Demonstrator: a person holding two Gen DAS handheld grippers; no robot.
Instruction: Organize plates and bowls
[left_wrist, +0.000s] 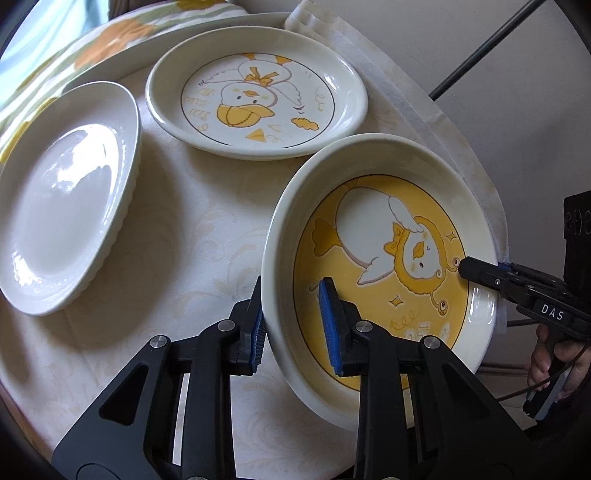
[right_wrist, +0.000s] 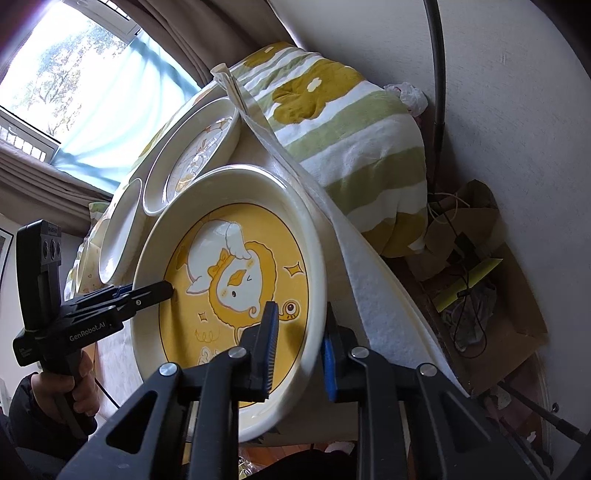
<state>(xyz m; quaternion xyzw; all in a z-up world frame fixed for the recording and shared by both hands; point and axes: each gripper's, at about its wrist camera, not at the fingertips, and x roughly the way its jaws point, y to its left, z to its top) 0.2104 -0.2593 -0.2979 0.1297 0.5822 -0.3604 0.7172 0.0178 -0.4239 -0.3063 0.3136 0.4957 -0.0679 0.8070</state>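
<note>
The yellow bowl (left_wrist: 380, 258) with a duck drawing sits at the right edge of the table (left_wrist: 207, 229), and both grippers straddle its rim with one finger inside and one outside. The left gripper (left_wrist: 295, 321) has its jaws around the near-left rim with a visible gap at the inner pad, so it is not closed on it, while the right gripper (right_wrist: 299, 350) straddles the opposite rim, and I cannot tell if its pads press the wall. Behind the bowl lies a duck plate (left_wrist: 258, 96), and a white plate (left_wrist: 66, 192) lies at the left edge, both apart from the bowl.
</note>
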